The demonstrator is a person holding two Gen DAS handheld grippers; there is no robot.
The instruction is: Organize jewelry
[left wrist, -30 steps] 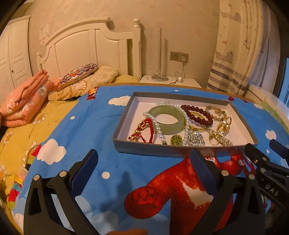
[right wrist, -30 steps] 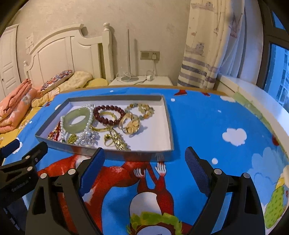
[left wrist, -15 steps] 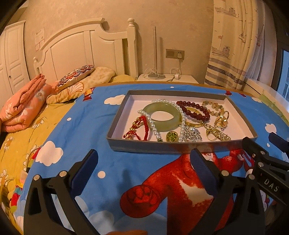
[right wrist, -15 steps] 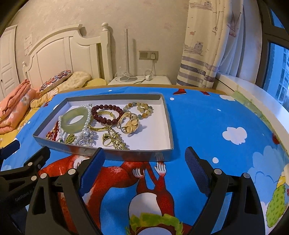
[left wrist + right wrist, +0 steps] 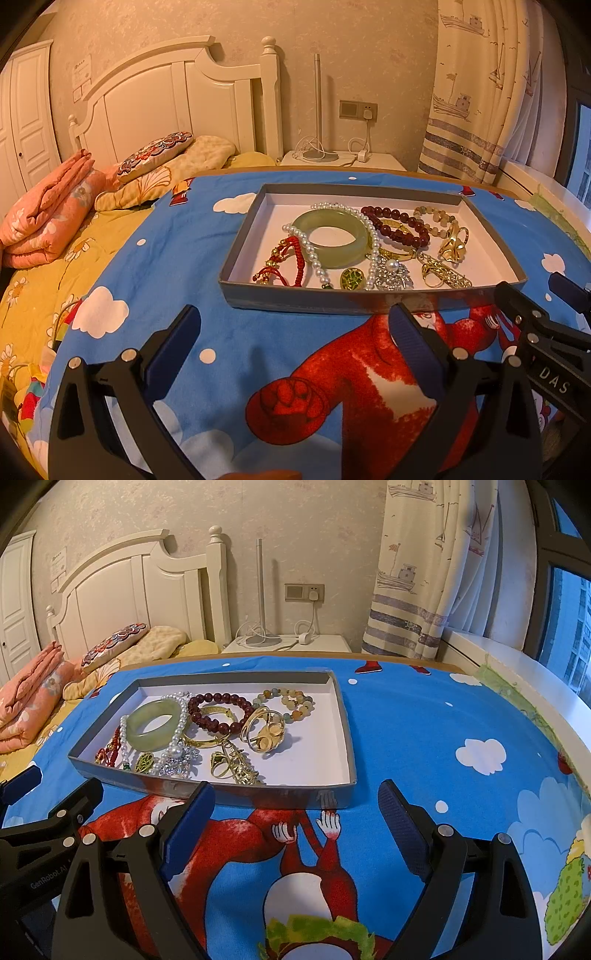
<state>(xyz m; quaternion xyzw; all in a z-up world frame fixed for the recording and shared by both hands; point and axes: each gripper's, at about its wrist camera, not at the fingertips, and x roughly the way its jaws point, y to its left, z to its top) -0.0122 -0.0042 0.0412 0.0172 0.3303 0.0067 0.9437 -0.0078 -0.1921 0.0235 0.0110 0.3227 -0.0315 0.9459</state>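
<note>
A shallow grey box [image 5: 369, 302] [image 5: 258, 797] with a white floor lies on the blue cartoon cloth. It holds a heap of jewelry: a green jade bangle [image 5: 332, 238] [image 5: 153, 725], a white pearl string [image 5: 314, 258], a dark red bead bracelet [image 5: 395, 221] [image 5: 218, 710], a red cord bracelet [image 5: 284, 264], gold pieces [image 5: 445, 275] [image 5: 236, 766] and a pale bead bracelet [image 5: 291, 701]. My left gripper [image 5: 293, 338] is open and empty, just short of the box's near wall. My right gripper [image 5: 295, 812] is open and empty, at the box's near right corner.
The blue cloth [image 5: 424, 738] covers a table. A bed with folded orange blankets [image 5: 48, 218] and pillows lies to the left. A white nightstand with a lamp [image 5: 260, 590] stands behind. A curtain [image 5: 424, 572] and white sill are at right.
Both grippers have crept slightly toward the box and the left view has swung a little right. Both stay open and empty; the jewelry has not moved.
</note>
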